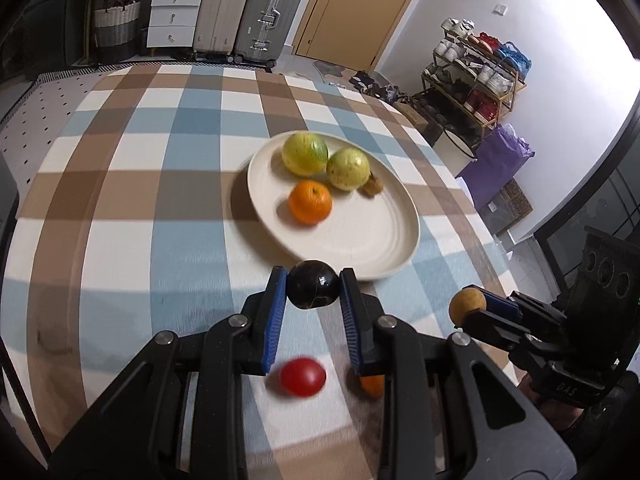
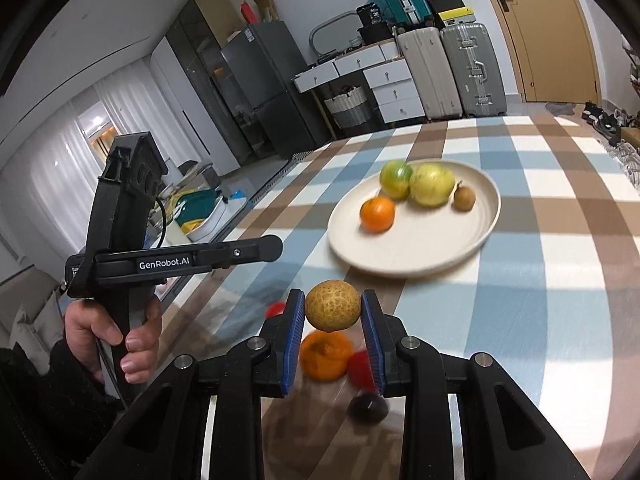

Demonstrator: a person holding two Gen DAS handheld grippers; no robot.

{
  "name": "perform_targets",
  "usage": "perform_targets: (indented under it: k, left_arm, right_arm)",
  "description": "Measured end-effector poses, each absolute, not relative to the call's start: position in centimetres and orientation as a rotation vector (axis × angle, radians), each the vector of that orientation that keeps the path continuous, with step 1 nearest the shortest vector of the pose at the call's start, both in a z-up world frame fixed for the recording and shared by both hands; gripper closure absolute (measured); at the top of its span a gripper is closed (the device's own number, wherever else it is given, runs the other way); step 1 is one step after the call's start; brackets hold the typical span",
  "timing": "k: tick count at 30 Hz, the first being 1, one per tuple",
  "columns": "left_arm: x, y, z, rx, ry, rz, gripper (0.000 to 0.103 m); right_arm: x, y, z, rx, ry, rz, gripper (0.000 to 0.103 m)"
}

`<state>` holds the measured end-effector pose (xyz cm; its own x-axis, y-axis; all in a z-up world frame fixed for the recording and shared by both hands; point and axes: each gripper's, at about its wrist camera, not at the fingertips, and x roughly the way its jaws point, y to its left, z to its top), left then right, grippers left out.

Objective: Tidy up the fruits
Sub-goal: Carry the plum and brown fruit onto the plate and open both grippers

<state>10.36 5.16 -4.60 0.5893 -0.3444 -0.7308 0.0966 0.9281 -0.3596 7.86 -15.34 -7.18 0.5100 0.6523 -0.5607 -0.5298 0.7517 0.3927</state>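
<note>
Left wrist view: the checked surface (image 1: pixel 120 200) carries a cream plate (image 1: pixel 360 248) toward its far right edge, holding two green-yellow fruits, an orange (image 1: pixel 310 202) and a small brown fruit. The left hand-held gripper (image 1: pixel 313 286) clamps a dark round fruit (image 1: pixel 313 285) just short of the plate's near rim; the right hand-held gripper (image 2: pixel 333 310) clamps a tan fruit (image 2: pixel 333 310). Carry each over bare plate, lower, then release gently. A red fruit (image 1: pixel 302 377) waits near the surface's near edge. Suitcases and drawers stand beyond.
</note>
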Motion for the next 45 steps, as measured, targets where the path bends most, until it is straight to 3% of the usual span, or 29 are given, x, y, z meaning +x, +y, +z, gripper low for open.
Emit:
perform_targets:
  k: [24, 45]
  left_arm:
    - [23.1, 6.1, -6.5, -0.316, 0.949, -0.269, 0.079]
    - [26.4, 5.8, -8.9, -0.322, 0.981, -0.28, 0.079]
  right_arm:
    - [19.1, -13.0, -7.5, 0.193, 0.799, 0.674, 0.074]
    - [21.2, -11.6, -8.9, 0.157, 0.819, 0.622, 0.073]
